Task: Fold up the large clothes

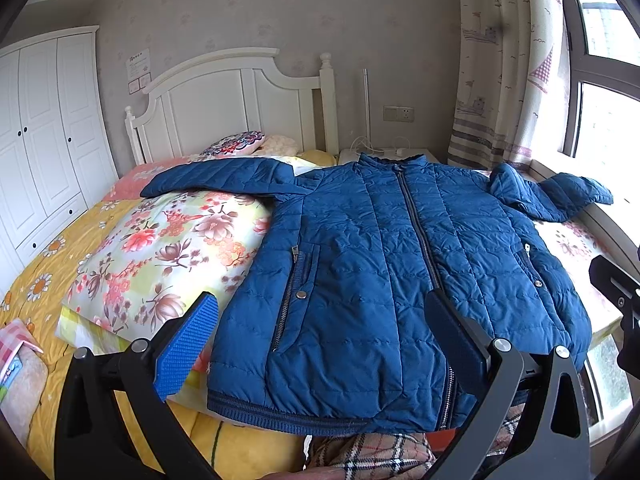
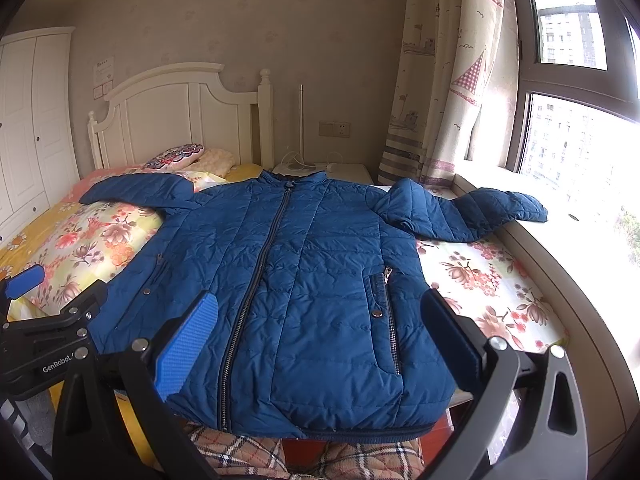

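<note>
A blue quilted jacket (image 1: 380, 264) lies flat on the bed, front up and zipped, collar toward the headboard, and also shows in the right wrist view (image 2: 304, 272). Its left sleeve (image 1: 216, 178) stretches over a floral pillow. Its right sleeve (image 2: 468, 212) bends and reaches onto the window sill. My left gripper (image 1: 320, 312) is open and empty, above the jacket's hem on its left half. My right gripper (image 2: 320, 312) is open and empty, above the hem on its right half. The left gripper's side (image 2: 44, 320) shows at the left of the right wrist view.
The bed has a floral pillow (image 1: 168, 252), a yellow sheet (image 1: 48, 276) and a white headboard (image 1: 232, 108). A plaid blanket (image 1: 372, 456) lies below the hem. A window sill (image 2: 568, 256) and curtain (image 2: 440, 80) are on the right, a wardrobe (image 1: 44, 136) on the left.
</note>
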Demonstrator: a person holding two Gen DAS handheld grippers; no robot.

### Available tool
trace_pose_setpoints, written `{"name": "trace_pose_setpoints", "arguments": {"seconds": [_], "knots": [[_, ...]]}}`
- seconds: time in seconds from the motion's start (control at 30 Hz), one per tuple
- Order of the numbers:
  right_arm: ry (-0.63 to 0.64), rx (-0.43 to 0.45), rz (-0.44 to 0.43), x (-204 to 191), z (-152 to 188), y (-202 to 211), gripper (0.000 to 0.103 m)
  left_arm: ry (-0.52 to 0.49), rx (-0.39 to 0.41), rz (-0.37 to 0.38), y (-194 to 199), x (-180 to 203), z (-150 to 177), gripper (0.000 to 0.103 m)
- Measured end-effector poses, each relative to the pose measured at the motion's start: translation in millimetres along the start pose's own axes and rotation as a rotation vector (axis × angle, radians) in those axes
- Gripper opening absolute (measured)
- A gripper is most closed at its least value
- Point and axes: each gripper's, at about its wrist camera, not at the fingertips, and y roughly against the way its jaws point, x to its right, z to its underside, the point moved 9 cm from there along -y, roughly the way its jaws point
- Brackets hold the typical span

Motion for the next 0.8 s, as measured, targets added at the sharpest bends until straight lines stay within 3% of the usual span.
{"name": "trace_pose_setpoints", "arguments": {"seconds": [0.8], "knots": [[0.002,-0.001,0.0,-2.1,1.2,0.1,0.101,0.002,-0.002,0.0,-0.7,-6.1,-0.5,0.099]]}}
